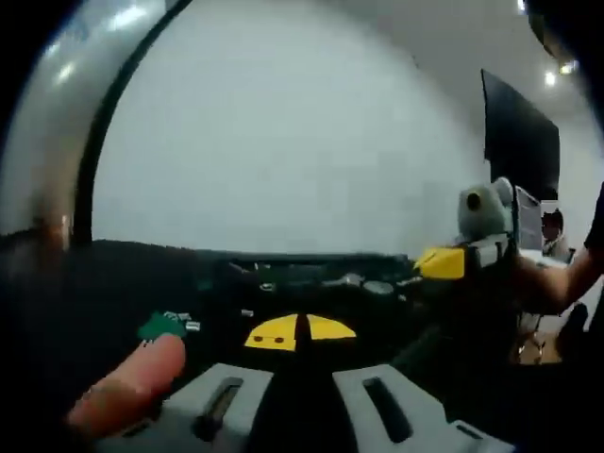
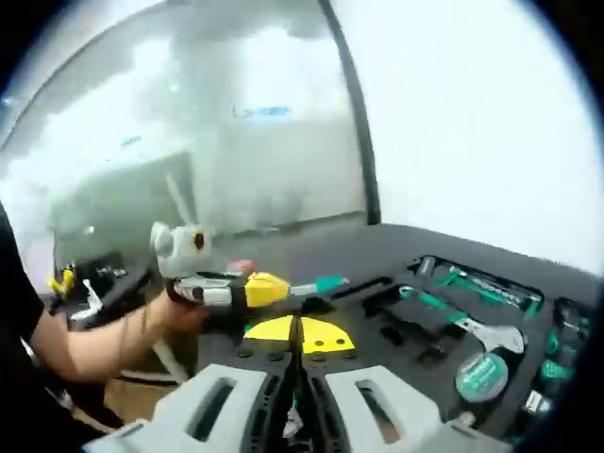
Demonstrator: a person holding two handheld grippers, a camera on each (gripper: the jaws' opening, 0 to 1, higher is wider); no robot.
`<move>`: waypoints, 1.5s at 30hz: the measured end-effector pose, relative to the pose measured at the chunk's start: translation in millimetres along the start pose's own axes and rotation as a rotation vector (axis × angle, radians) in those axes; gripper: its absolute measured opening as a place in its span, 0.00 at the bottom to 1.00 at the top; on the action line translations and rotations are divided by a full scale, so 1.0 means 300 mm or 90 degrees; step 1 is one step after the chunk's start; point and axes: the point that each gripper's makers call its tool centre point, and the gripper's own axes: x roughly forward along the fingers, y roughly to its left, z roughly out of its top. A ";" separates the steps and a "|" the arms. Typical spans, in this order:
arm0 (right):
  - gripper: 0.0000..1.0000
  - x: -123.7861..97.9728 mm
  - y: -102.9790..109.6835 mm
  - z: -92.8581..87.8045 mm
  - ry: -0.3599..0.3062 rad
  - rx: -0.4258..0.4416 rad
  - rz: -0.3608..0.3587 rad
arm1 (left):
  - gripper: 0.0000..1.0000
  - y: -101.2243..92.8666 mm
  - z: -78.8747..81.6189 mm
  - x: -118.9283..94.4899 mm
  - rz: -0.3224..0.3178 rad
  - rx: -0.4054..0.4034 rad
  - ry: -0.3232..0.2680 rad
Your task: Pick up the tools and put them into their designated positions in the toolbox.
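Honestly, the toolbox (image 2: pixel 444 311) is the biggest thing to read: a dark foam tray spreading across the lower right of the right gripper view, with shaped pockets, some already filled. An adjustable wrench (image 2: pixel 481 328) with a green grip lies in 1 pocket at right of centre, a round green tape measure (image 2: pixel 481 376) sits just below it, and more green-handled tools (image 2: pixel 491 283) line the far edge.

Judging by the open pockets at middle frame, a tool is being carried toward one of them. The left gripper (image 2: pixel 326 283), seen at left of centre in that view, is clamped on a green-tipped tool, probably a screwdriver, with a person's hand (image 2: pixel 179 311) behind it. To seat it well, I would line the tool's length up with the long slot first, lower it flat, and release only once it rests in the foam.

The right gripper (image 2: pixel 300 377) rises from the bottom, its jaws nearly together with something thin and pale between them; I cannot tell what it is, or whether it is truly gripped.

The left gripper view is dim. The toolbox (image 1: pixel 311 278) is a dark band at mid-height, its contents mere glints. An orange-pink handle (image 1: pixel 132 387) with a green collar lies at lower left, blurred.
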 end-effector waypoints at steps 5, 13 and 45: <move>0.00 0.082 0.075 -0.071 0.029 -0.086 -0.016 | 0.02 -0.018 -0.024 -0.024 -0.006 0.051 0.050; 0.00 0.113 0.069 -0.122 0.070 -0.122 -0.034 | 0.00 -0.015 -0.064 -0.056 -0.008 0.131 0.108; 0.00 0.011 0.006 -0.162 0.114 0.006 -0.031 | 0.00 -0.025 -0.091 -0.056 0.037 0.225 0.270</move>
